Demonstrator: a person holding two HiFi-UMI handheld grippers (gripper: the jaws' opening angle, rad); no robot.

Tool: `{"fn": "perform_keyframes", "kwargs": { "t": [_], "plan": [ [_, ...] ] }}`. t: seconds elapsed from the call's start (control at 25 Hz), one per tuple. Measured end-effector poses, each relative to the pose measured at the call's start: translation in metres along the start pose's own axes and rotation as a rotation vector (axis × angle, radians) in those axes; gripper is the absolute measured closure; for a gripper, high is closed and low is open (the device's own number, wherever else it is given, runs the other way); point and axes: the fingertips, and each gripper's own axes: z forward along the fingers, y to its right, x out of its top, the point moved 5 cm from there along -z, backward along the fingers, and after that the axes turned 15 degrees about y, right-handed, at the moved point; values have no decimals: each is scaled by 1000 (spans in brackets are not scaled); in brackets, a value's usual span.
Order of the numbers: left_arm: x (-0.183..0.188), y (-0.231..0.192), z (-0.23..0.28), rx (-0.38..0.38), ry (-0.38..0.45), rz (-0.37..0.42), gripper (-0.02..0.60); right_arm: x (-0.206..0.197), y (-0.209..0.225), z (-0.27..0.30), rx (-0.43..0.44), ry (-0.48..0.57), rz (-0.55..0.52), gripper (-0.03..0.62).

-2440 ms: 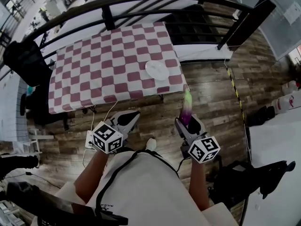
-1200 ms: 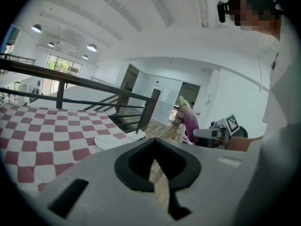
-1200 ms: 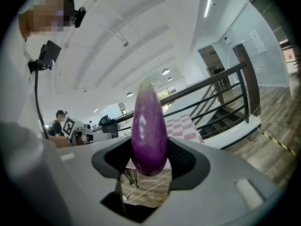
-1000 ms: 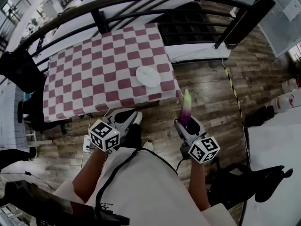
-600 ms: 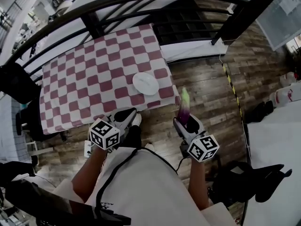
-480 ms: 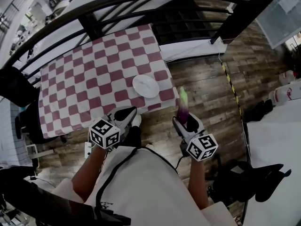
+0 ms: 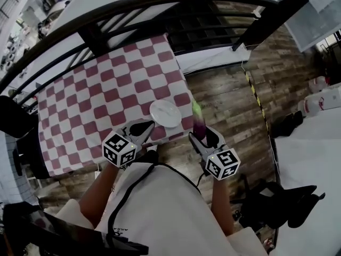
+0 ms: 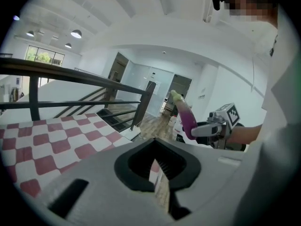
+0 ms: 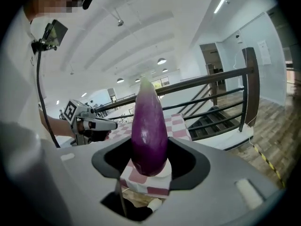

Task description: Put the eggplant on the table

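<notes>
A purple eggplant (image 7: pixel 199 126) with a green tip stands upright in my right gripper (image 7: pixel 201 137), which is shut on its lower end. In the right gripper view the eggplant (image 9: pixel 149 131) fills the space between the jaws. It hangs over the wooden floor just off the near right corner of the table (image 7: pixel 106 100), which has a red-and-white checked cloth. My left gripper (image 7: pixel 143 128) is over the table's near edge, jaws together and holding nothing. In the left gripper view the eggplant (image 8: pixel 187 117) and the right gripper (image 8: pixel 207 130) show at the right.
A white plate (image 7: pixel 165 113) lies on the table near its front right corner, between the two grippers. A black railing (image 7: pixel 106 9) curves behind the table, with a stairwell beyond. A white surface (image 7: pixel 309 164) and a black bag (image 7: pixel 287 201) are at the right.
Both grippers have come closer to the table: the left now reaches its near edge and the right, still holding the eggplant, is beside the front right corner and the plate.
</notes>
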Motion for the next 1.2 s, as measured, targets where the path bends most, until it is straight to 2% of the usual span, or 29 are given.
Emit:
{"fn": "perform_keyframes", "kwargs": {
  "t": [0.12,0.44,1.0,1.2],
  "plan": [
    [3,-18,8,-17,4,-27,578,-5,3,19,-9,-80,-66,352],
    [4,-53,18,-37,-31,-23,578,-15,10,56,-16,-197,-124,352],
    [6,-84,23,-62,-48,-27,578,-22,-1,95,6,-268,-180,351],
    [1,-77,24,-56,-53,-17,578,-41,-1,102,58,-309,-144,352]
  ]
}}
